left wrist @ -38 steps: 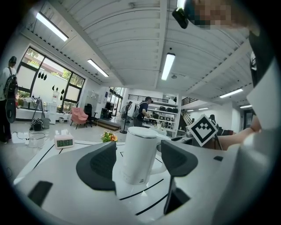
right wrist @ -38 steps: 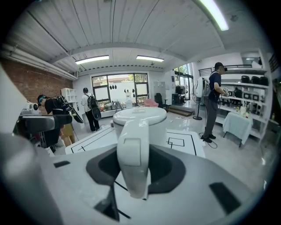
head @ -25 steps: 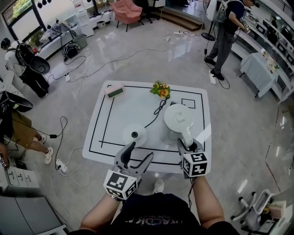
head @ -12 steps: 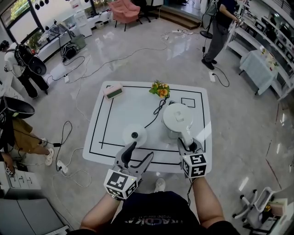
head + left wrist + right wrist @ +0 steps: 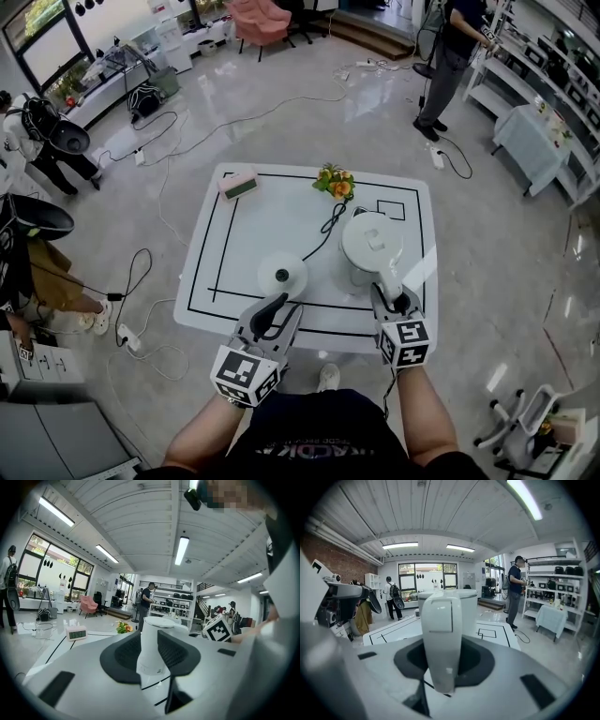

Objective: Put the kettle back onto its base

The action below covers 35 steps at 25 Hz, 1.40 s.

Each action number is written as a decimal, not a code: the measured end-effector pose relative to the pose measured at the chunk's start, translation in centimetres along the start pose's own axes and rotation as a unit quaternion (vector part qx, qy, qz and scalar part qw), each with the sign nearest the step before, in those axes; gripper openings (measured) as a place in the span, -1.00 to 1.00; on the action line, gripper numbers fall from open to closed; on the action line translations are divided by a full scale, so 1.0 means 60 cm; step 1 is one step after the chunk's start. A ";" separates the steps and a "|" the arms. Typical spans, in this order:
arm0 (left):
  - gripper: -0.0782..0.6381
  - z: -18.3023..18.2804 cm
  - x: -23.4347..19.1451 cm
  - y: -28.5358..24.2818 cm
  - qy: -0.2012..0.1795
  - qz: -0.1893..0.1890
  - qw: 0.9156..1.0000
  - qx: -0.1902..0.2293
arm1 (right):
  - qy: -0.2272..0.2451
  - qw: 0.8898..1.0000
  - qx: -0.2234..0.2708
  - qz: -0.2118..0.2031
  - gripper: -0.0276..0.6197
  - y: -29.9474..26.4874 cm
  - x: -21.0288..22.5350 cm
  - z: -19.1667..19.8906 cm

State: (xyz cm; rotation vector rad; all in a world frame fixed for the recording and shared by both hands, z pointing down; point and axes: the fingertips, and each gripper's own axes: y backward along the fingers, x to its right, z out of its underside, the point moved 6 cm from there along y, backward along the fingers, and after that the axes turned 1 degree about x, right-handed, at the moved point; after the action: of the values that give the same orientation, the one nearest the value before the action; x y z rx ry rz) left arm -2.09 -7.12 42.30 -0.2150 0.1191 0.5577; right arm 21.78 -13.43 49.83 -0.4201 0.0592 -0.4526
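Observation:
The white kettle (image 5: 368, 242) stands on the white table (image 5: 234, 253), right of its round base (image 5: 282, 275). My right gripper (image 5: 392, 298) is shut on the kettle's handle (image 5: 441, 639), which fills the gap between its dark pads. My left gripper (image 5: 281, 307) hovers at the table's front edge, just short of the base. Its jaws are closing with nothing pressed between them. Through the gap, the left gripper view shows the kettle (image 5: 153, 644) standing farther off. From there the base is hidden behind the jaws.
A black cord (image 5: 323, 228) runs from the base toward a flower bunch (image 5: 335, 181) at the far edge. A pink clock (image 5: 237, 183) sits at the far left corner. Black lines mark the tabletop. People stand around the room, and cables lie on the floor.
My left gripper's jaws have narrowed from wide open to a small gap. The right gripper stays on the kettle's handle. The person at the far right has walked farther away.

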 end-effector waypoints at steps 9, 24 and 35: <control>-0.77 -0.007 -0.027 0.030 0.005 -0.022 1.000 0.005 | 0.000 1.000 0.028 0.003 -0.57 0.012 -0.013 -0.016; -0.77 -0.013 -0.089 0.085 0.013 -0.050 0.999 0.012 | 0.012 0.997 0.073 -0.036 -0.57 -0.016 -0.093 -0.098; -0.77 -0.018 -0.135 0.127 0.016 -0.057 0.998 0.018 | 0.022 0.991 0.101 -0.088 -0.57 -0.064 -0.202 -0.152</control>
State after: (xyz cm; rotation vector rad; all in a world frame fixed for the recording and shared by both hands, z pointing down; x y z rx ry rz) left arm -13.05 -5.21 41.33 -0.1943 0.1468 0.4388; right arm 7.94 -14.74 42.62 -0.2172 0.0176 -0.6363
